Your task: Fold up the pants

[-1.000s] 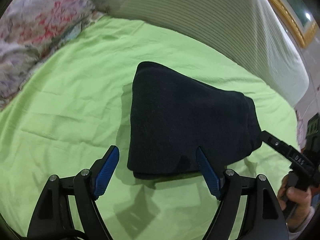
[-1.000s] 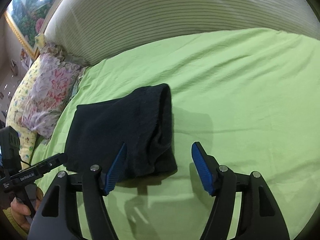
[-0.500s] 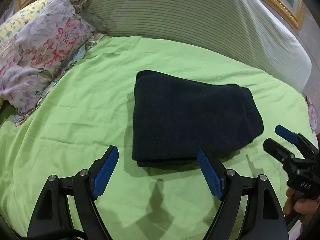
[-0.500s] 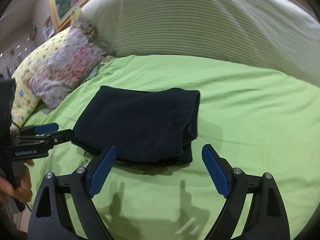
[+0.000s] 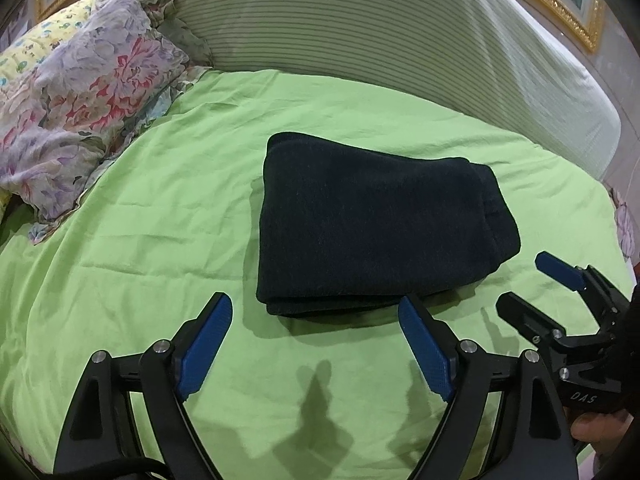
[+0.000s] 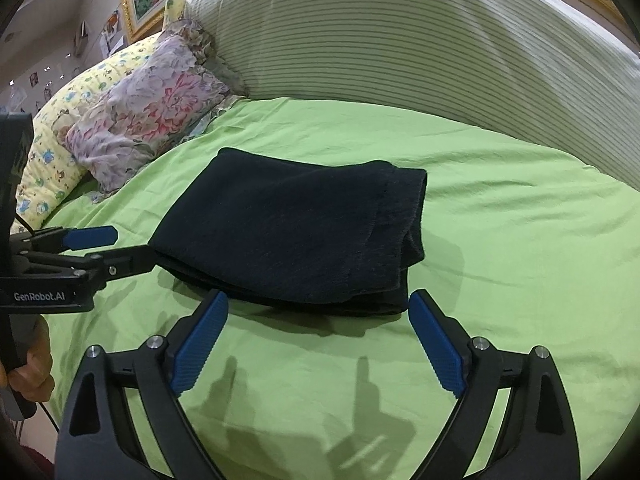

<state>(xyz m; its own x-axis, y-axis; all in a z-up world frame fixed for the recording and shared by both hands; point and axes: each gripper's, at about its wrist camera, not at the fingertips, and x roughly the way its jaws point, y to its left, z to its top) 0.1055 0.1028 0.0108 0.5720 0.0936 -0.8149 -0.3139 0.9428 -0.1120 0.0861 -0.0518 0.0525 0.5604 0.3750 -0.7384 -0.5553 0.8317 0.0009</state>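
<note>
Folded dark navy pants [image 5: 372,224] flat on the lime-green bedsheet [image 5: 160,200], stacked in layers, thick rolled edge to the right. Left gripper [image 5: 316,344] spread wide, empty, hovering just short of the near folded edge, pads apart from the cloth. Right gripper [image 6: 316,340] likewise gaping, holding nothing, just in front of the pants' [image 6: 296,232] near edge. Floral pillow [image 5: 76,100] off to the left, against the striped headboard [image 5: 380,32].

The left gripper [image 6: 86,250] carries white "GenRobot.AI" lettering on its black body, seen from the right wrist. The right gripper [image 5: 540,294] shows "DAS" on its body, seen from the left wrist.
</note>
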